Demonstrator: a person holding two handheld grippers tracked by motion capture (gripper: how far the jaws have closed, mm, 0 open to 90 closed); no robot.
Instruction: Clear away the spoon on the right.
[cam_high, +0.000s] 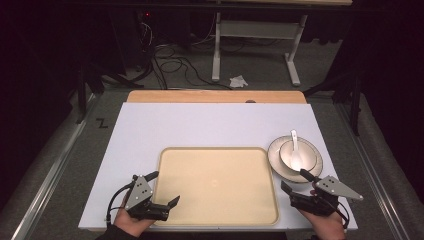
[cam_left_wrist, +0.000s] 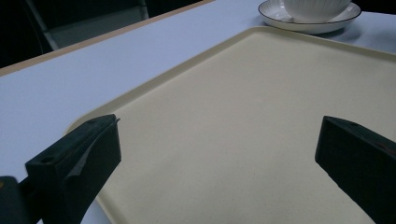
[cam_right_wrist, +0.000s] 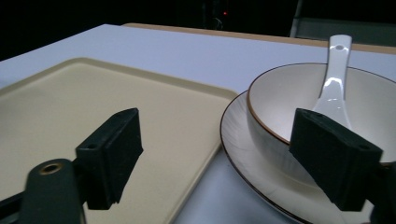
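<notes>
A cream tray (cam_high: 215, 185) lies in the middle of the white tabletop (cam_high: 200, 125). To its right a white plate (cam_high: 274, 165) carries a white bowl (cam_high: 287, 156) with a white spoon (cam_high: 295, 142) leaning in it. My left gripper (cam_high: 165, 186) hovers open over the tray's near left corner, with bare tray (cam_left_wrist: 243, 93) between its jaws (cam_left_wrist: 219, 140). My right gripper (cam_high: 293, 179) stands open at the plate's near edge. In its own view (cam_right_wrist: 219, 135) one jaw is over the tray (cam_right_wrist: 93, 93) and the other in front of the bowl (cam_right_wrist: 289, 93), spoon (cam_right_wrist: 334, 79) and plate (cam_right_wrist: 238, 140).
A wooden strip (cam_high: 215, 96) borders the table's far edge. Beyond it, on the grey floor, are black cables (cam_high: 175, 65), a white table frame (cam_high: 255, 30) and a crumpled white scrap (cam_high: 238, 80). Dark metal rails (cam_high: 50, 170) run along both sides.
</notes>
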